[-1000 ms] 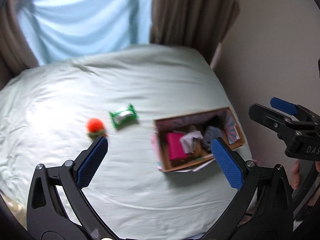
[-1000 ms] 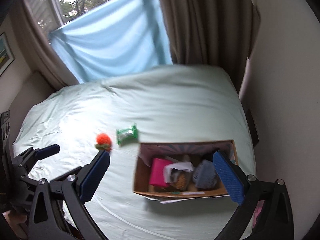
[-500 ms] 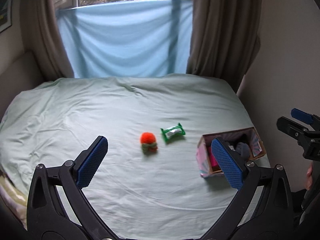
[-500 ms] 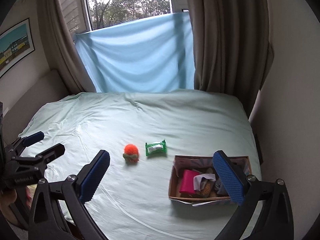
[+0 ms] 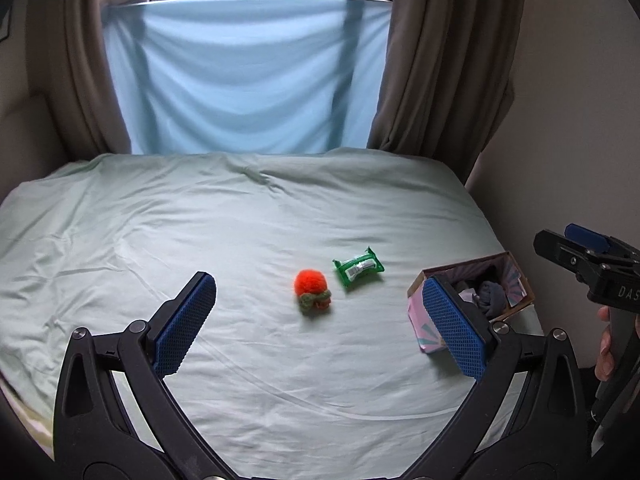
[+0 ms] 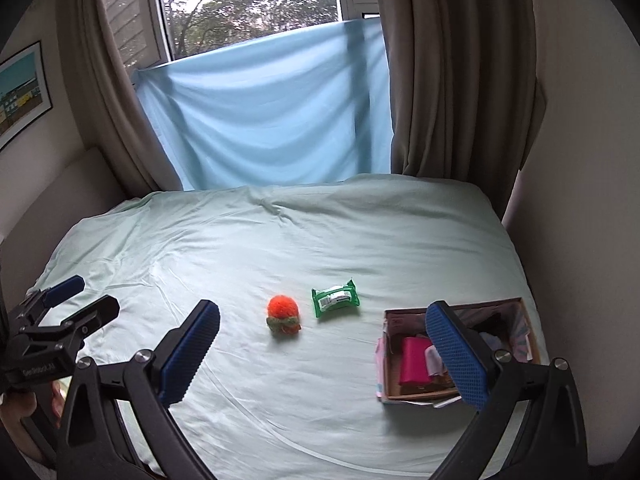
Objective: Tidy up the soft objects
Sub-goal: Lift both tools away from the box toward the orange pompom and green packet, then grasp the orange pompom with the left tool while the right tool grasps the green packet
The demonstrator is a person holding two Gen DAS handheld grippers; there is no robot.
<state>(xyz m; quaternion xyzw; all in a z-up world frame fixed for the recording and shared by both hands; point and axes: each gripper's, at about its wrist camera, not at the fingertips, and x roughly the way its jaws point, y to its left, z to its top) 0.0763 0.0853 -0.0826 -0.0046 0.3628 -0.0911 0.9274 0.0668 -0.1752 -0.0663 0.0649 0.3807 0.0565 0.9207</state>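
An orange knitted ball with a green-brown base (image 5: 312,291) (image 6: 283,315) lies mid-bed. A green soft packet (image 5: 358,267) (image 6: 335,297) lies just right of it. A cardboard box (image 5: 516,276) (image 6: 524,320) at the bed's right edge holds a pink item (image 6: 415,362) and grey and white cloths. My left gripper (image 5: 320,324) is open and empty, held above the near bed, short of the ball. My right gripper (image 6: 322,354) is open and empty, also short of the ball. Each gripper shows in the other's view, the right one (image 5: 576,248) and the left one (image 6: 76,300).
The pale green bed sheet (image 5: 240,216) fills the view. A blue cloth (image 5: 244,72) hangs over the window behind, between brown curtains (image 5: 436,56). A wall (image 6: 580,160) runs along the bed's right side. A framed picture (image 6: 20,96) hangs on the left wall.
Both grippers have pulled back and tilted up, so the ball, packet and box now sit farther off and the window shows. Both stay open and empty.
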